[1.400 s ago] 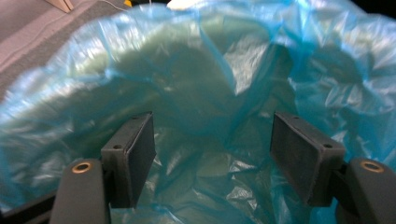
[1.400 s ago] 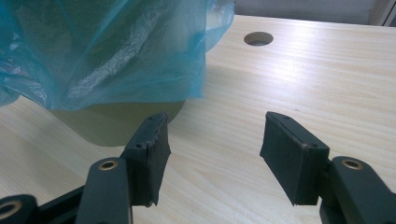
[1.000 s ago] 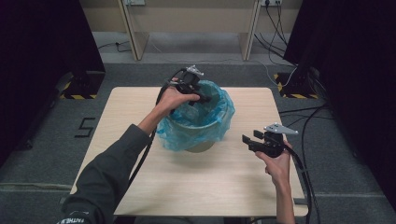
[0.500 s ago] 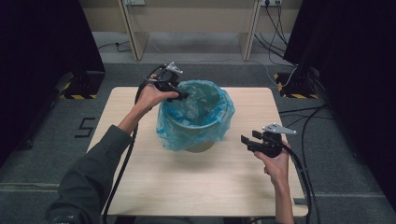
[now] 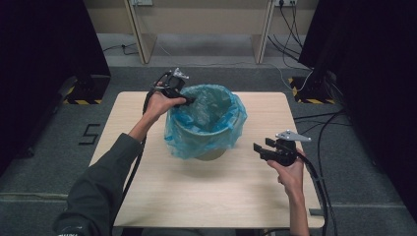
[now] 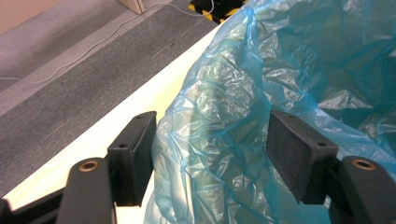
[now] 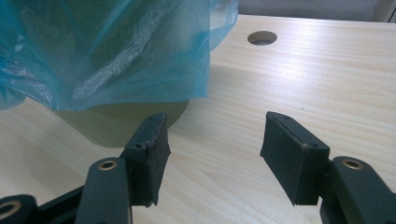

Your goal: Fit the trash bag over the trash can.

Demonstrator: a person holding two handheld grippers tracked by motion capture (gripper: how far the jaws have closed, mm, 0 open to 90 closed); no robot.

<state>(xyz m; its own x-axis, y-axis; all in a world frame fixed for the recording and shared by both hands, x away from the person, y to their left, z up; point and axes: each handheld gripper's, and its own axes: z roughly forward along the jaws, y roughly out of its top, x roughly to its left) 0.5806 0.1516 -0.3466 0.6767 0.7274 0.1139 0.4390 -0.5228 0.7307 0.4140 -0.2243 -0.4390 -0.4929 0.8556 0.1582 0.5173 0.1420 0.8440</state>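
A tan bin [image 5: 210, 153] lined with a blue plastic bag [image 5: 206, 120] stands mid-table. The bag's edge hangs over the rim and down the outside. My left gripper [image 5: 186, 100] is at the bin's far left rim. Its jaws stand open in the left gripper view, with the crinkled bag edge [image 6: 210, 140] between them and no visible squeeze on it. My right gripper [image 5: 259, 149] hovers open over the table to the right of the bin, apart from it. The right gripper view has the bin's base [image 7: 116, 121] and the bag's hem [image 7: 140, 70] ahead of the open right gripper [image 7: 212, 154].
The light wooden table [image 5: 162, 196] has bare room in front of the bin and on both sides. A round cable hole [image 7: 262, 37] sits in the tabletop beyond the right gripper. Cables [image 5: 322, 191] trail off the table's right edge. Grey floor surrounds the table.
My left gripper has slid from the bin's far rim leftward along it to the far left side. The right gripper has stayed put.
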